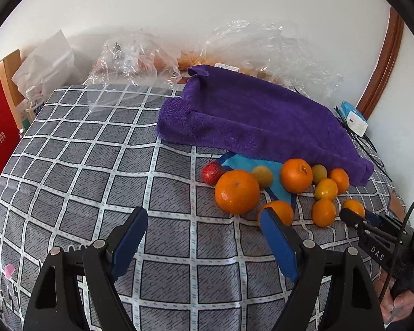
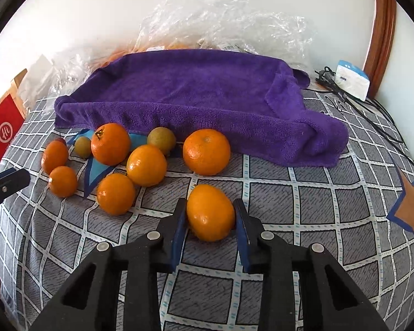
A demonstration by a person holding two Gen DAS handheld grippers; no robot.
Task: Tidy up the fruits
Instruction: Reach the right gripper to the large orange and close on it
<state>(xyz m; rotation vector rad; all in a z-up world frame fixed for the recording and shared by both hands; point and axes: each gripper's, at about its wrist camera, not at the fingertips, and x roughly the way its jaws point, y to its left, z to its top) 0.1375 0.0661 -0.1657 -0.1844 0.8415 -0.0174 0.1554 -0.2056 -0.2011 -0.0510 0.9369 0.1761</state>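
Checked cloth; right jaws clasp orange

Left gripper low, level, fingers spread wide, nothing between; right gripper fingers pressed against orange.

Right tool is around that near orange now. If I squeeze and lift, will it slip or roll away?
The orange sits between the right tool's pads, which look close to or touching its sides. Its skin looks glossy and it is round, so it may slip in a light squeeze. If released on the soft checked cloth, it would probably roll only a little.
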